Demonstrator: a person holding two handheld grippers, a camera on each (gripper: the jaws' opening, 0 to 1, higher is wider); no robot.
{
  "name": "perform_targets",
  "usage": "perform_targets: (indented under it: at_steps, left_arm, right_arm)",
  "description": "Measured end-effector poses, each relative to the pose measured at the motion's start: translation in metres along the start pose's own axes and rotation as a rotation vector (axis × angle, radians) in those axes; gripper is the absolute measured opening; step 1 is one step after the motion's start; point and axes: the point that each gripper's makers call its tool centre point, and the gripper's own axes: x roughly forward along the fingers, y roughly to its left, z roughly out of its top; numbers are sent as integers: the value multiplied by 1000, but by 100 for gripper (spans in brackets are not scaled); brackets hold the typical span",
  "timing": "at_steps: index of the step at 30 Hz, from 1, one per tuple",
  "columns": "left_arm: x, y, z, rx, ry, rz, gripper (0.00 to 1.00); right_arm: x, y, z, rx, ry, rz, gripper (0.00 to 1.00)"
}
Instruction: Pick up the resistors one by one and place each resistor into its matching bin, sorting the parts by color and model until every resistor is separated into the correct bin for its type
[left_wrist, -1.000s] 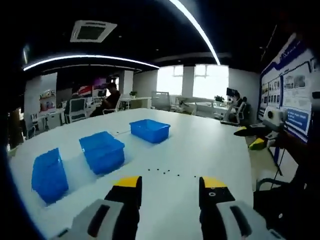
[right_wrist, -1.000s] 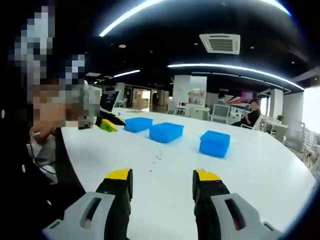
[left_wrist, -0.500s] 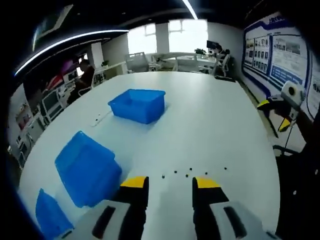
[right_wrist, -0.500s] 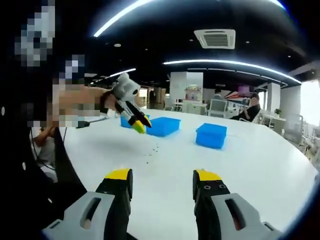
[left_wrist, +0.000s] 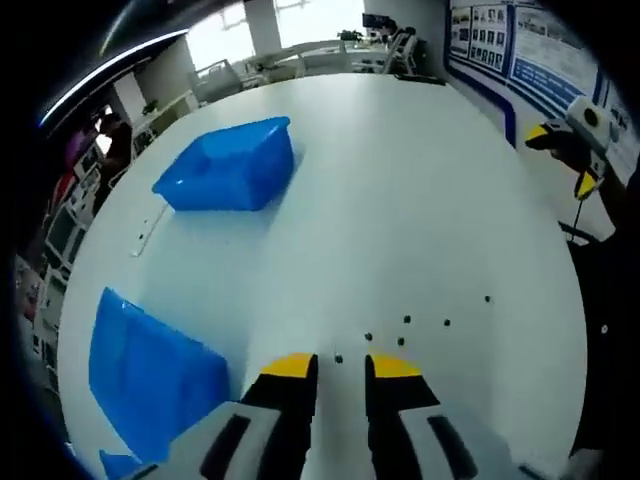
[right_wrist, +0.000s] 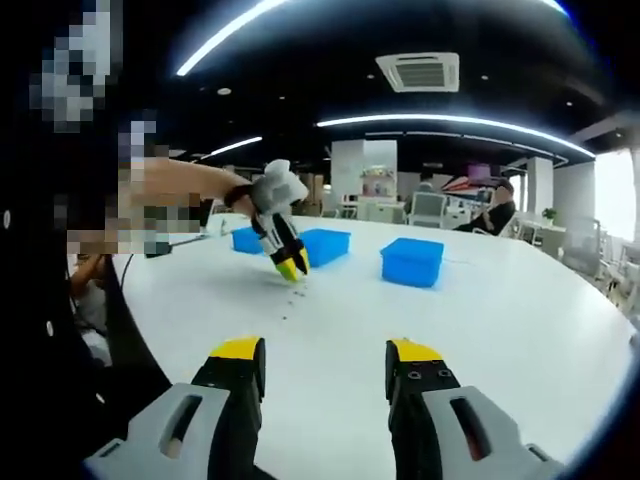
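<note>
Left gripper view — left gripper (left_wrist: 340, 368) now low over white table (left_wrist: 400, 180), jaws narrowed to slim gap since a second ago, nothing yet between them. Row of small dark resistors (left_wrist: 407, 321) just beyond tips; nearest lies between them. Likely first pick under way. Blue bins: one (left_wrist: 232, 178) far beyond resistors, one (left_wrist: 150, 375) beside gripper.

Right gripper view — right gripper (right_wrist: 325, 352) wide open, empty, level above table, unmoved. Left gripper pitched steeply down, tips over resistors, near side of bins.
</note>
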Motion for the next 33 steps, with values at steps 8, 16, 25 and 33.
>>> perform_targets:
  at_steps: [8, 16, 25, 33]
  left_arm:
    - [1, 3, -3, -29, 32, -47, 13]
    - [3, -1, -2, -44, 46, -111, 8]
    - [5, 0, -1, -158, 14, -150, 6]
    - [2, -3, -3, -157, -39, -125, 6]
  right_arm:
    - [-1, -4, -1, 7, -2, -13, 50]
    - [-1, -3, -4, 8, 4, -10, 49]
    - [-4, -3, -7, 14, 10, -14, 49]
    - [-4, -2, -4, 11, 3, -14, 49]
